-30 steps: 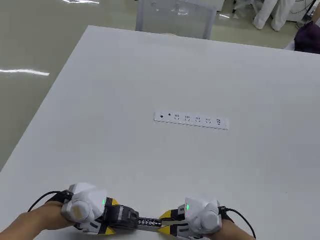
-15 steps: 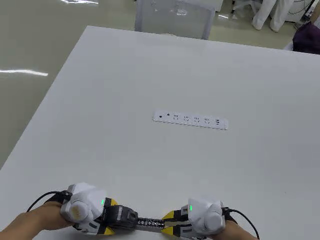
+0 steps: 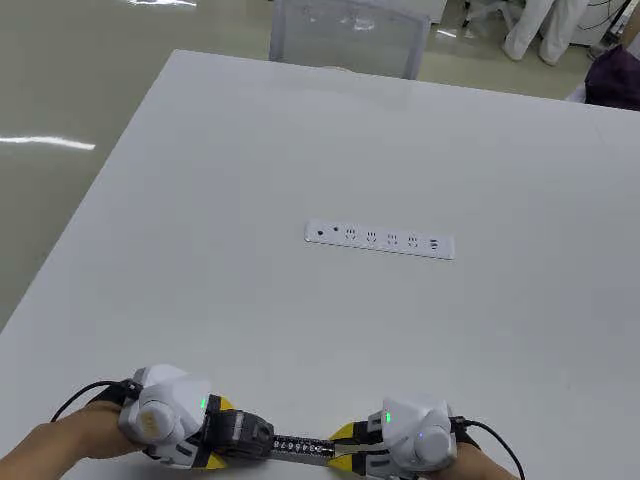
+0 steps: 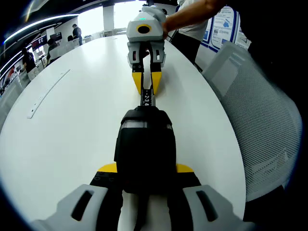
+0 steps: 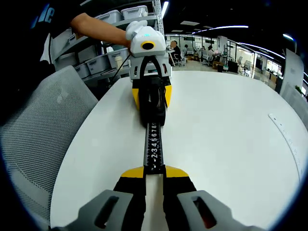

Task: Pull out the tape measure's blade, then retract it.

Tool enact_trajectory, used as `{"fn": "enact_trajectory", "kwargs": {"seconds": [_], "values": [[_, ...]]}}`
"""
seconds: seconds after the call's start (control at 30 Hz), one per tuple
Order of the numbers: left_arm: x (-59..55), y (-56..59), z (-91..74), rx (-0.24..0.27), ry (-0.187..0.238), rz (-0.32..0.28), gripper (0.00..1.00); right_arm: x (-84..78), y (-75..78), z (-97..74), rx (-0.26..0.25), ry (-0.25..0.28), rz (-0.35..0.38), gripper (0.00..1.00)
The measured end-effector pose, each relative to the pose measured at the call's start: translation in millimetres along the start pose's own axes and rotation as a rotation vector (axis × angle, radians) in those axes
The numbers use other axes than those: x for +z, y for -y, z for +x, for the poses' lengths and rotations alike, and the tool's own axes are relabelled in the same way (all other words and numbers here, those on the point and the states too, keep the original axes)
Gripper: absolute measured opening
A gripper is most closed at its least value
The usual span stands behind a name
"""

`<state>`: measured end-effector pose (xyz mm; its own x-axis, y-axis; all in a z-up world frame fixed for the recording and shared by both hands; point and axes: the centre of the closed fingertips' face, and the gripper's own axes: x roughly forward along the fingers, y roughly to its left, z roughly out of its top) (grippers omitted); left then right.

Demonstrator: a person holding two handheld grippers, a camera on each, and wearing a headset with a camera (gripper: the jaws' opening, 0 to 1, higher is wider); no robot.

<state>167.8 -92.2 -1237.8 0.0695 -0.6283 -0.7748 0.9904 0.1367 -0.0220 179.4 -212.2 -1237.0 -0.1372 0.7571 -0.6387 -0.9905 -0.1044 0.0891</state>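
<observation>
White laminate worktop (image 3: 300, 150) is filling most of the head view, with a slim white power strip (image 3: 380, 241) lying flat near its middle and a grey mesh chair (image 4: 260, 120) standing just off the edge. At 6 o'clock, close to the near edge, the left hand-held gripper (image 4: 146, 168) is clamping its yellow-tipped jaws on the black plastic tape measure case (image 4: 145, 144). At 5 o'clock the right hand-held gripper (image 5: 155, 172) is pinching the free end of the black steel blade (image 5: 153, 142) between closed jaws. A short length of blade is spanning the gap between the two, running from 9 to 3 o'clock low over the surface. The blade is showing white digits, 2 to 9 in the right gripper view and 2, 3, 4 in the left gripper view; no brand or label on the case is coming out clearly enough to read, and the wall posters at 1 o'clock in the left gripper view are too small to make out. Judging by the short span, the pull-out is looking to be underway and far from full length. Doing it well is likely calling for drawing the right hand-held gripper straight toward 3 o'clock along the blade's own line, holding the case level and unrotated, and later guiding the blade back in rather than letting it snap.
</observation>
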Motion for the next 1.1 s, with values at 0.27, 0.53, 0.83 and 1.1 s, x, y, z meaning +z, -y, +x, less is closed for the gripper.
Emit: {"fn": "enact_trajectory", "kwargs": {"seconds": [0.27, 0.53, 0.83, 1.1], "values": [[0.5, 0.1, 0.5, -0.002, 0.002, -0.002, 0.32, -5.3, 0.5, -3.8, -0.001, -0.002, 0.006, 0.1], [0.3, 0.1, 1.1, -0.002, 0.001, -0.002, 0.32, -10.8, 0.8, -9.1, -0.003, -0.006, 0.011, 0.1], [0.5, 0.5, 0.9, -0.003, -0.003, -0.003, 0.32, -15.1, 0.7, -14.0, -0.004, -0.008, 0.019, 0.1], [0.4, 0.2, 0.8, -0.002, -0.004, -0.004, 0.32, -18.3, 1.6, -17.8, -0.007, -0.008, 0.025, 0.1]]}}
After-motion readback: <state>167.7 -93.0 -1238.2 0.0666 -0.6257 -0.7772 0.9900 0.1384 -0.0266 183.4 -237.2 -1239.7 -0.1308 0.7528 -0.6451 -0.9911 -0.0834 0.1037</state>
